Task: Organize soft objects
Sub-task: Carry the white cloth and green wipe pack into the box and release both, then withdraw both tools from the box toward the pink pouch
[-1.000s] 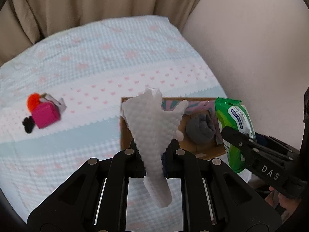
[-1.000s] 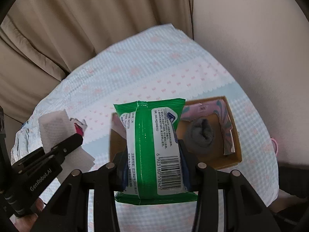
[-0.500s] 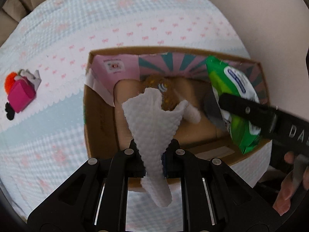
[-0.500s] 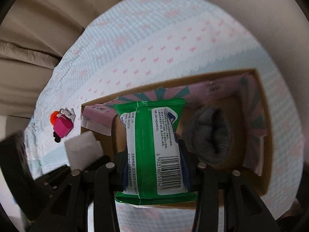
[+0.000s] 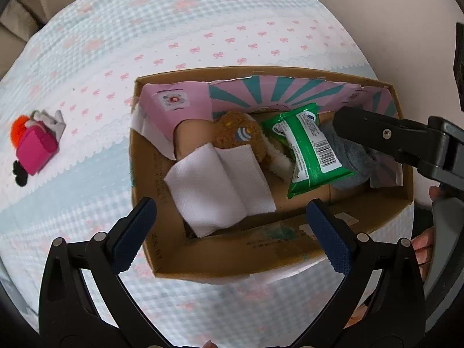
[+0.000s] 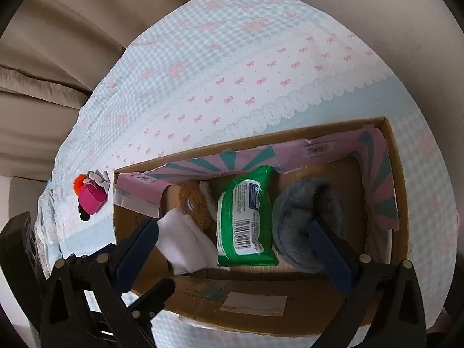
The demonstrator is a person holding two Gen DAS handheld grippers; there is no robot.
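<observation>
A cardboard box (image 5: 232,258) (image 6: 261,298) stands on the bed. Inside lie a folded white tissue (image 5: 220,182) (image 6: 185,243), a brown plush toy (image 5: 240,136) (image 6: 197,203), a green wet-wipes pack (image 5: 310,150) (image 6: 246,214) and a grey fuzzy item (image 5: 348,162) (image 6: 301,226). My left gripper (image 5: 232,214) is open and empty above the box's near wall. My right gripper (image 6: 235,237) is open and empty over the box, and one of its fingers shows in the left wrist view (image 5: 377,133).
A small pink toy with an orange pompom (image 5: 33,148) (image 6: 88,197) lies on the checked bedspread (image 5: 203,23) left of the box. Beige curtains (image 6: 58,43) hang behind the bed and a plain wall (image 6: 391,14) is to the right.
Both grippers opened over the box. The tissue dropped from the left gripper and the wipes pack from the right; both now lie inside the box.
</observation>
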